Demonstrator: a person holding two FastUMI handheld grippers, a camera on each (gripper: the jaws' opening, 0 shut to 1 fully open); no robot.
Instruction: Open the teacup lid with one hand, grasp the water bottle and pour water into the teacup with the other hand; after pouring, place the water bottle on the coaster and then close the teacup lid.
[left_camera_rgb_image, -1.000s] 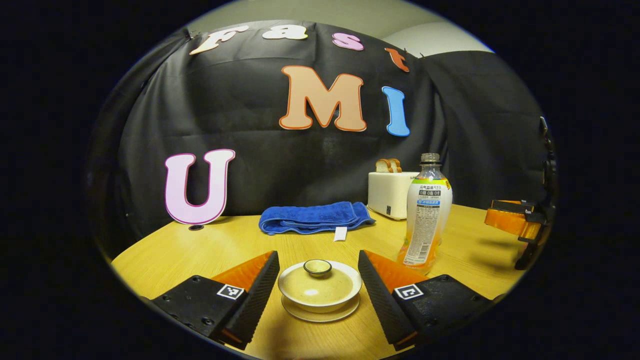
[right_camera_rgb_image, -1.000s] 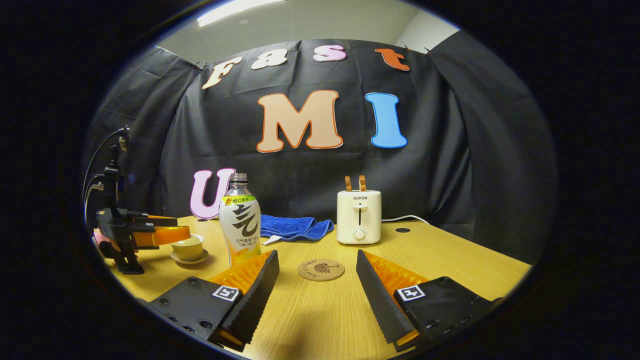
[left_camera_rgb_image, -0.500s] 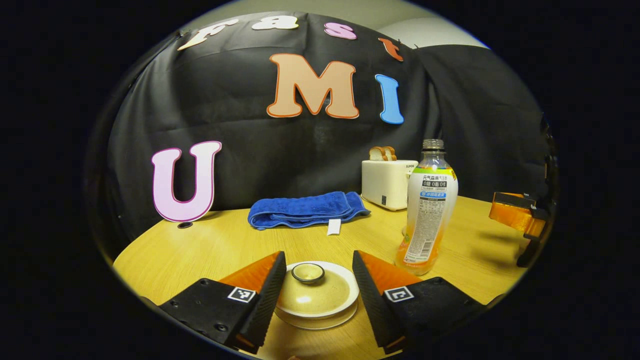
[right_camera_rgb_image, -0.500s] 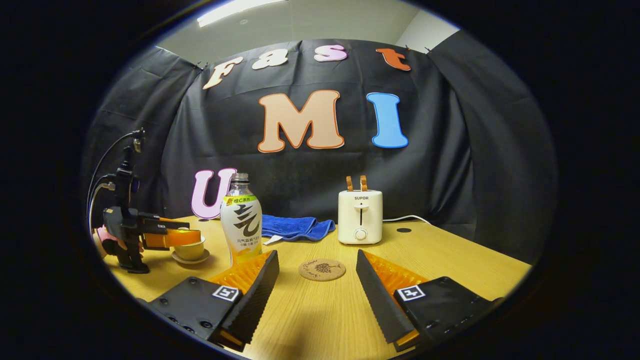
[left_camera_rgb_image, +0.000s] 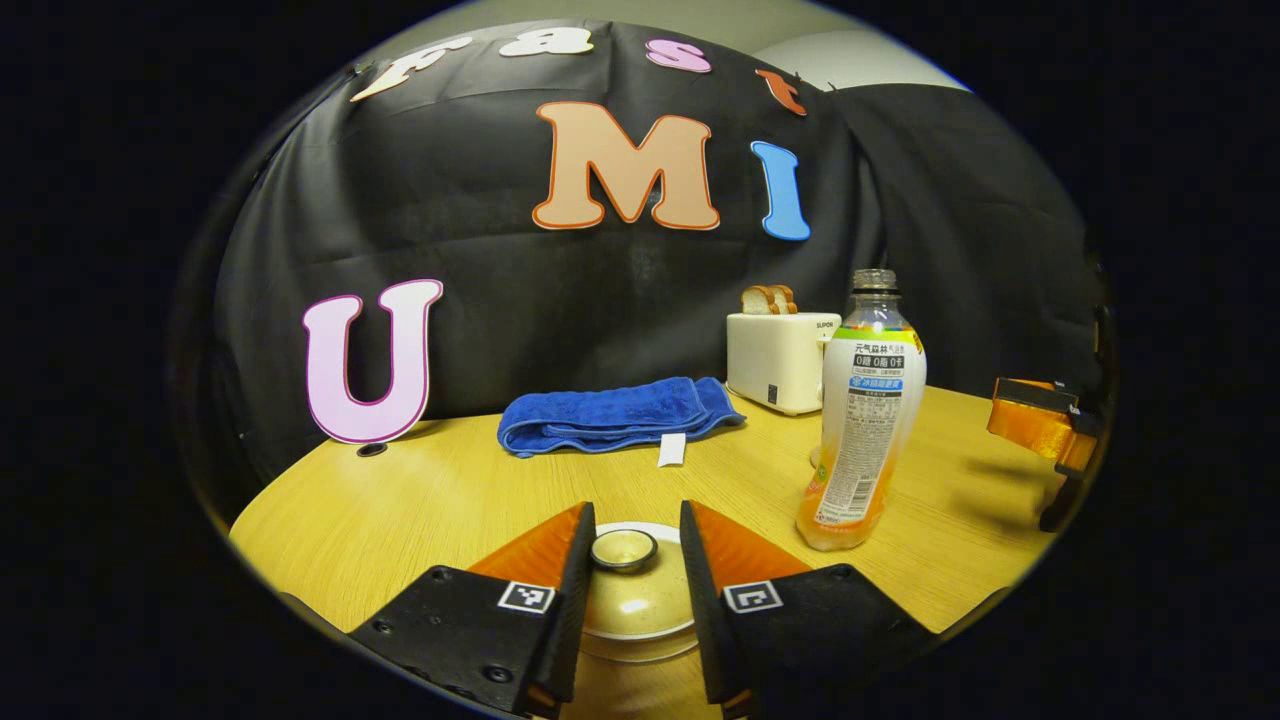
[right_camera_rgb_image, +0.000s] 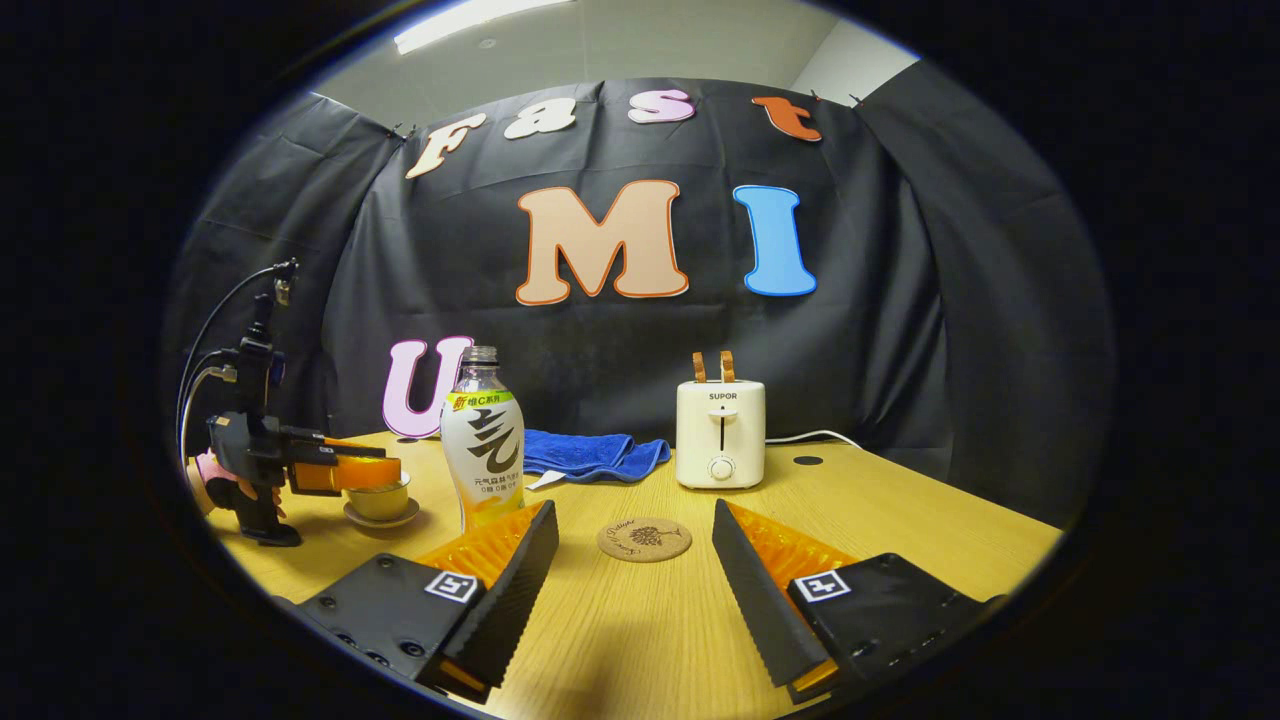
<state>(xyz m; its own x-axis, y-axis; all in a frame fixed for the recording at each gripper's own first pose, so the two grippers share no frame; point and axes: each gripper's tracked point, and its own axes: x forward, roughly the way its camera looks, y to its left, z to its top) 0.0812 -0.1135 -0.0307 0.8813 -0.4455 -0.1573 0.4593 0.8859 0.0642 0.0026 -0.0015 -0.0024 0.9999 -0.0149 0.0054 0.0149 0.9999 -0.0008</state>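
A cream teacup with its lid on stands on a saucer on the wooden table. My left gripper straddles the lid's knob; its fingers stand close on either side, with a narrow gap at the right. In the right gripper view the same left gripper, held by a hand, hovers over the teacup. The capless bottle of orange drink stands upright to the cup's right. My right gripper stands open, low over the table, with the bottle beyond its left finger and a round cork coaster straight ahead.
A folded blue towel lies at the back of the table by the cloth wall. A white toaster with two bread slices stands behind the coaster, its cord running right. The table's right part lies bare.
My left gripper has moved forward and down over the cup, and its fingers have narrowed from wide apart to close around the lid's knob. The right gripper has stayed still.
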